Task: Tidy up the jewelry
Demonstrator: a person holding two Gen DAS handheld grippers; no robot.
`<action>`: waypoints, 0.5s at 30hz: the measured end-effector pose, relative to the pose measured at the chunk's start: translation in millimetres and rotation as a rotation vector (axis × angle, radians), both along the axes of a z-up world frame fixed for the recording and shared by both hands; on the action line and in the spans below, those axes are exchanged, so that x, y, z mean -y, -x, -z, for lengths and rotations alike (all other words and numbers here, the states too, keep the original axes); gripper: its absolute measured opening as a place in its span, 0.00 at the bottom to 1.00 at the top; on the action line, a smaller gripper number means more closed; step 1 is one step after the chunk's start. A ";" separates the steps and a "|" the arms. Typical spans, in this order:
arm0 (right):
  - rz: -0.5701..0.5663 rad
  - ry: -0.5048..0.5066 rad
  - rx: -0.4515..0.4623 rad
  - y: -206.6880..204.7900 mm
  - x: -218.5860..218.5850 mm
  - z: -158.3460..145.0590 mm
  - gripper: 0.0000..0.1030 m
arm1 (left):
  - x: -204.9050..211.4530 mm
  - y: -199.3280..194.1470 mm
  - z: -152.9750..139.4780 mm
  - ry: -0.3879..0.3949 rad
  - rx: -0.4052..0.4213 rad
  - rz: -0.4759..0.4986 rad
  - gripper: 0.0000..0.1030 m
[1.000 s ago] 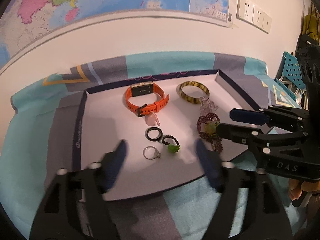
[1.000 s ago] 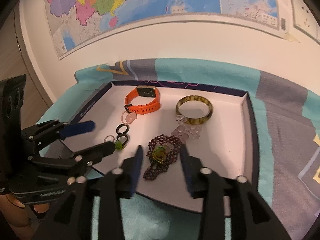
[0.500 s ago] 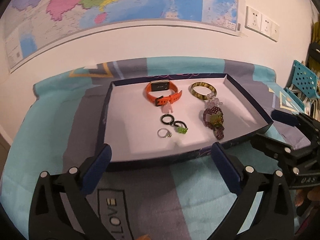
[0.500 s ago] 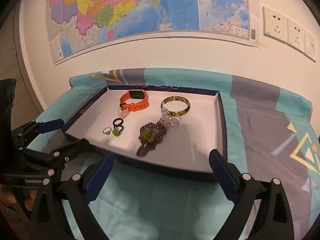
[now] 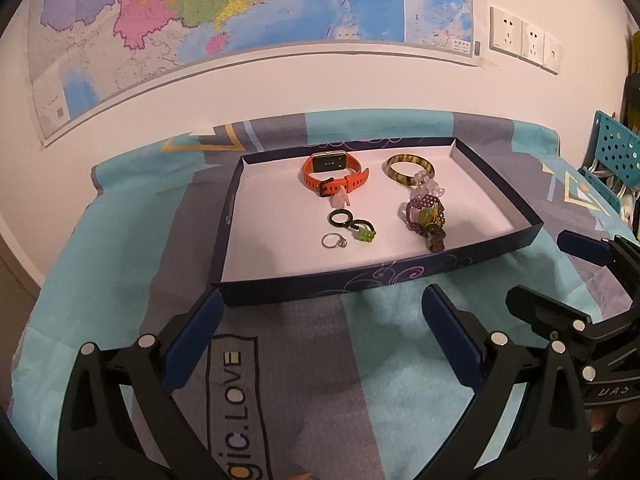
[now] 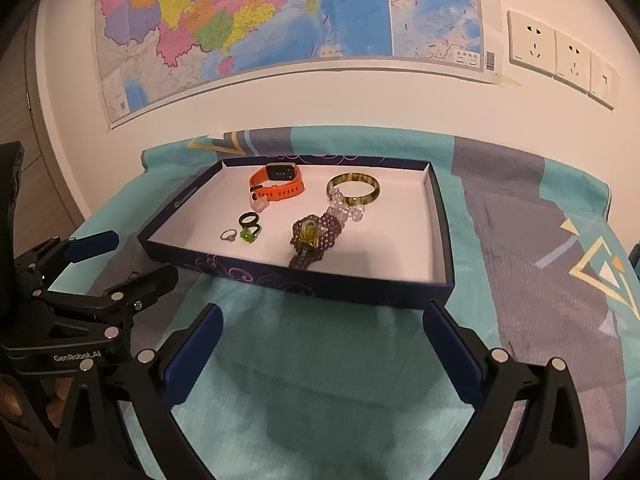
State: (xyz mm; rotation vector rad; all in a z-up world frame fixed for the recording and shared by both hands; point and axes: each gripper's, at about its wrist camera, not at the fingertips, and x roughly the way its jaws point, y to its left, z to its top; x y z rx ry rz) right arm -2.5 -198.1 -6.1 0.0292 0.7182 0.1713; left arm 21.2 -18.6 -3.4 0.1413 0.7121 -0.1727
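Already the jewelry lies gathered inside the shallow dark-blue box [image 5: 400, 276], which rests on the patterned teal and grey cloth [image 5: 120, 248] covering the surface. At the far side sit the orange watch [image 5: 334, 174] and, to its right, the amber bangle [image 5: 408, 168], with the clear bead bracelet [image 5: 430, 188] touching the bangle's near edge. Nearer, the purple beaded bracelet [image 5: 428, 220] with its green stone lies toward the right. The black ring [image 5: 341, 217], the green-stone ring [image 5: 365, 233] and the silver ring [image 5: 333, 241] cluster just beside one another in the middle, with a small pale pink piece [image 5: 340, 200] touching the watch strap.

Both tools are outside the box, on its near side. The left hand-held gripper [image 5: 320, 340] has just been opening and now stands spread wide and released, nothing between its jaws. The right hand-held gripper [image 6: 322, 344] has likewise been opening in the last moment and is released and empty.

By my reading, the placing step looks finished and the hands are in a retreat or pause. If any tidying remains, the next move calls for a fine pinch: the three rings sit close, so picking one would need a narrow, careful approach from above without nudging its neighbours.
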 end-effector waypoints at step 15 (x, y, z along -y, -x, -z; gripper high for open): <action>-0.010 -0.014 0.001 9.4 -1.0 -0.2 0.94 | -0.5 6.7 -1.6 0.000 0.006 -0.006 0.95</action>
